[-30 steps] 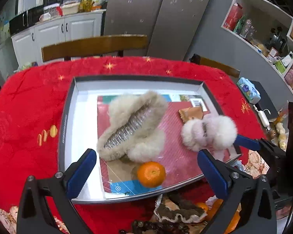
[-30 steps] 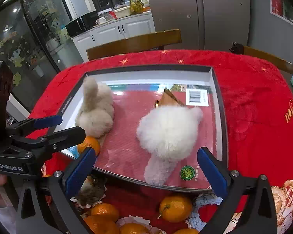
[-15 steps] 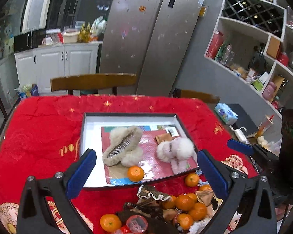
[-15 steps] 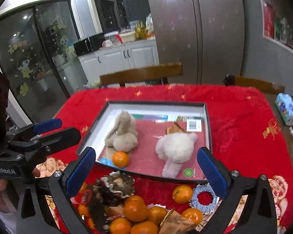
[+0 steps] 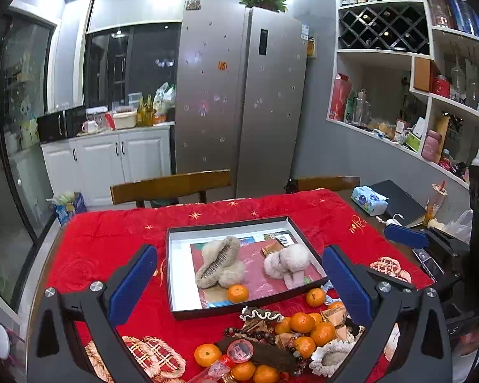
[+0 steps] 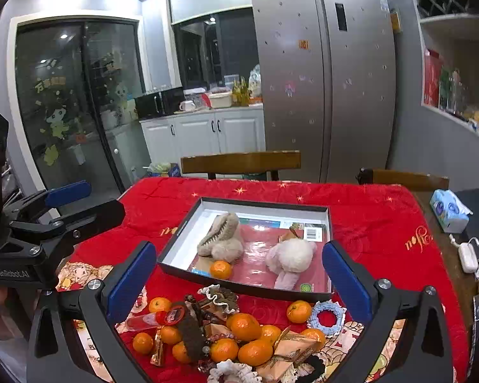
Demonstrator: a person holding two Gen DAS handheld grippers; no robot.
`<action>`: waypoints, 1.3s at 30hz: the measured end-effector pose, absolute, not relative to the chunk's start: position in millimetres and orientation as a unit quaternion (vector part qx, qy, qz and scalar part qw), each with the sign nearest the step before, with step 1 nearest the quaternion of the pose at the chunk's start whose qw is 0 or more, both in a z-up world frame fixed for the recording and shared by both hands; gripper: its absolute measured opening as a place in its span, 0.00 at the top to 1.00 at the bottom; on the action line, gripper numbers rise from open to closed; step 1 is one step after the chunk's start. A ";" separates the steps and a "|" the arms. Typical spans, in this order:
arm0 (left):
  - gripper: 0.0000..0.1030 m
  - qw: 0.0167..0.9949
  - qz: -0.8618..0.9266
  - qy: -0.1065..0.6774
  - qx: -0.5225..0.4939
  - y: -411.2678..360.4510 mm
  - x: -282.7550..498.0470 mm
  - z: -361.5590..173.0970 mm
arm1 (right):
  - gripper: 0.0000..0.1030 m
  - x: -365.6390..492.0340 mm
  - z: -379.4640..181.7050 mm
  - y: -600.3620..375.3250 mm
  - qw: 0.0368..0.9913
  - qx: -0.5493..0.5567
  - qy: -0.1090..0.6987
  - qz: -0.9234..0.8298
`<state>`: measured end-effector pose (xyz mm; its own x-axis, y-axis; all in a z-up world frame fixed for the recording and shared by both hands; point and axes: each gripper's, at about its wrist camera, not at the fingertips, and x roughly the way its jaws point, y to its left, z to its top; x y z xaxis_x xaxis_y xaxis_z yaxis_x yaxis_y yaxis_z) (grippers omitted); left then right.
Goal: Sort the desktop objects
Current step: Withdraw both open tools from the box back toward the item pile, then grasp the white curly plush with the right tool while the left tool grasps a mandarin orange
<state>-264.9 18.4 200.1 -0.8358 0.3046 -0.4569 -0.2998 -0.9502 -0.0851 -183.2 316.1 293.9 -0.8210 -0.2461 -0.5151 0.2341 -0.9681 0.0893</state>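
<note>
Tangerines (image 6: 246, 327) piled in clutter low between right gripper (image 6: 239, 284) fingers, near camera; blue crochet scrunchie (image 6: 326, 313) just inside its right finger. Left gripper (image 5: 239, 279) wide open, empty, raised above red tablecloth (image 5: 111, 242). Ahead between its fingers: black-rimmed tray (image 5: 172, 255) holding, left to right, beige furry hair claw (image 5: 218, 266), one tangerine (image 5: 238, 293) touching claw's near side, white fluffy hair clip (image 5: 287, 261). Right gripper also spread wide, holding nothing; same tray straight ahead, left gripper's body (image 6: 41, 233) off its left side. Tissue pack (image 6: 448, 210) far right.
</note>
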 end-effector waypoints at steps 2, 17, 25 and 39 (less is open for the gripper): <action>0.00 0.158 0.959 0.004 -0.235 21.0 -258.0 202.7 | 0.00 -176.8 296.4 313.3 0.133 0.268 -0.007 -0.954; 0.00 0.153 0.965 -0.017 -0.212 3.7 -223.4 191.3 | 0.00 -132.3 284.2 319.3 0.101 0.175 0.009 -0.979; 0.00 0.103 0.966 -0.016 -0.236 -12.9 -207.3 148.6 | 0.00 -123.1 269.3 333.8 0.114 0.181 -0.033 -0.976; 0.00 0.113 0.937 -0.050 -0.327 -16.4 -198.3 47.4 | 0.00 -106.9 210.8 336.8 0.131 0.238 -0.068 -0.960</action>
<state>-198.3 -16.4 47.4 -0.7608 0.2439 -0.6014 -0.1784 -0.9696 -0.1675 -106.9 336.8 210.8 -0.8525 -0.2831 -0.4394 0.2186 -0.9567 0.1922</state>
